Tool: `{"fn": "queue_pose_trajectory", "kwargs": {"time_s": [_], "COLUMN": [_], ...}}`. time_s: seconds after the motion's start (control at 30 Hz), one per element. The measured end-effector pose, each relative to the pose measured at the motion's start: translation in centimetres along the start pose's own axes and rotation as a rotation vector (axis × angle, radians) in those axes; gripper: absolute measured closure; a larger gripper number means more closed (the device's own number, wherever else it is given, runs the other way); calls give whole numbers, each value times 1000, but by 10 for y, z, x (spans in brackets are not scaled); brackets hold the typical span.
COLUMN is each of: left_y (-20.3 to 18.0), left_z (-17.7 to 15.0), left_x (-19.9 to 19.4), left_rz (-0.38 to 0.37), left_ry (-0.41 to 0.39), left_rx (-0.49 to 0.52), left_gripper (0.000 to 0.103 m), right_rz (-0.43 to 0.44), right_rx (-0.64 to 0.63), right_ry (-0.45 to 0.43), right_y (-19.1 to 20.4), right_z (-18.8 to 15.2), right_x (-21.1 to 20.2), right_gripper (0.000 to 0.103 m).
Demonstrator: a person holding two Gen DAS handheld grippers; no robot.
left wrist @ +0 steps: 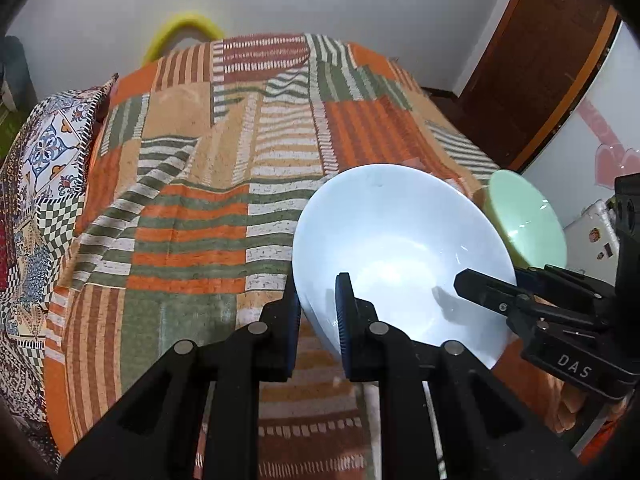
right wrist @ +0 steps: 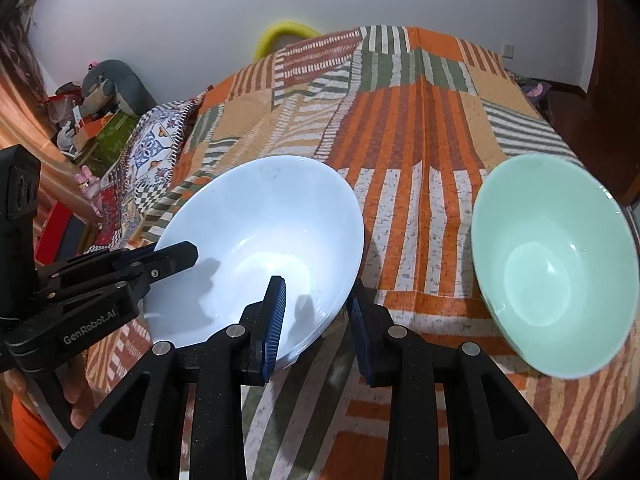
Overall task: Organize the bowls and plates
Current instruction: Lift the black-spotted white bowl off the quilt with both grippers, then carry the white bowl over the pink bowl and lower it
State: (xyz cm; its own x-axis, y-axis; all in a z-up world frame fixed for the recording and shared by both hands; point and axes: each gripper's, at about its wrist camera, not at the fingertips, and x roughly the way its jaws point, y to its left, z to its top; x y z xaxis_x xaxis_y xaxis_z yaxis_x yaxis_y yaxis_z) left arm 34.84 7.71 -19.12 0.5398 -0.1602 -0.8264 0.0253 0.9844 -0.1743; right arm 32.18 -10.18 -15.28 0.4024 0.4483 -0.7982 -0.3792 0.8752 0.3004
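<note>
Left wrist view, left gripper (left wrist: 318,316): we see its jaws straddling the near-left rim of the white bowl (left wrist: 400,248), one finger outside the wall, one inside; they appear to pinch the rim.
Left wrist view, right gripper (left wrist: 486,284): it reaches in from the right, with one finger tip over the bowl's interior at the right rim.
Left wrist view, bowl position: the white bowl sits tilted at the near-right part of the bed (left wrist: 240,152), on the patchwork cover; we cannot tell whether its base touches the cover.
Left wrist view, green bowl (left wrist: 524,220): just behind the white bowl's right edge, partly hidden.
Right wrist view, right gripper (right wrist: 316,320): its jaws bracket the near-right rim of the white bowl (right wrist: 260,248), inner pad against the inside wall; the outer pad's contact is unclear, so we cannot tell if the grip is closed.
Right wrist view, left gripper (right wrist: 164,264): it holds the bowl's left rim.
Right wrist view, green bowl (right wrist: 556,264): it stands to the right, apart from the white bowl.
Risk, slip: we judge that a smooth glazed rim can slide out of a thin pinch if either hand tilts further.
Risk, opposing pull: two grips on one rim can twist the bowl loose.
Risk, collision: swinging the white bowl rightward may knock the green bowl toward the bed's edge.
</note>
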Motion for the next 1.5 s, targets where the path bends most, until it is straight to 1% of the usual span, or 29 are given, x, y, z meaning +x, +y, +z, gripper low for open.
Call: {"fn": "queue_pose_trajectory", "kwargs": {"time_s": [0.33, 0.53, 0.7, 0.83, 1.13, 1.33, 1.5], "left_y": [-22, -31, -30, -22, -7, 6, 17], "left_z": [-19, -39, -56, -73, -106, -126, -142], "left_x": [-81, -133, -167, -194, -235, -247, -251], "left_rz": [25, 38, 61, 66, 116, 137, 154], "left_ry": [-119, -190, -227, -256, -293, -292, -289], "left_rx": [40, 48, 44, 18, -10, -44, -66], "left_gripper": [87, 87, 87, 87, 87, 87, 87], "right_rz": [36, 69, 105, 129, 194, 220, 240], "right_rx": [-32, -45, -60, -80, -122, -151, -163], "right_ry": [-94, -150, -182, -192, -197, -192, -167], "right_y": [22, 42, 60, 74, 104, 122, 132], "right_z": [-5, -15, -24, -30, -47, -60, -69], "right_x": [-58, -90, -110, -117, -123, -121, -113], "right_gripper": [74, 74, 74, 74, 74, 74, 74]}}
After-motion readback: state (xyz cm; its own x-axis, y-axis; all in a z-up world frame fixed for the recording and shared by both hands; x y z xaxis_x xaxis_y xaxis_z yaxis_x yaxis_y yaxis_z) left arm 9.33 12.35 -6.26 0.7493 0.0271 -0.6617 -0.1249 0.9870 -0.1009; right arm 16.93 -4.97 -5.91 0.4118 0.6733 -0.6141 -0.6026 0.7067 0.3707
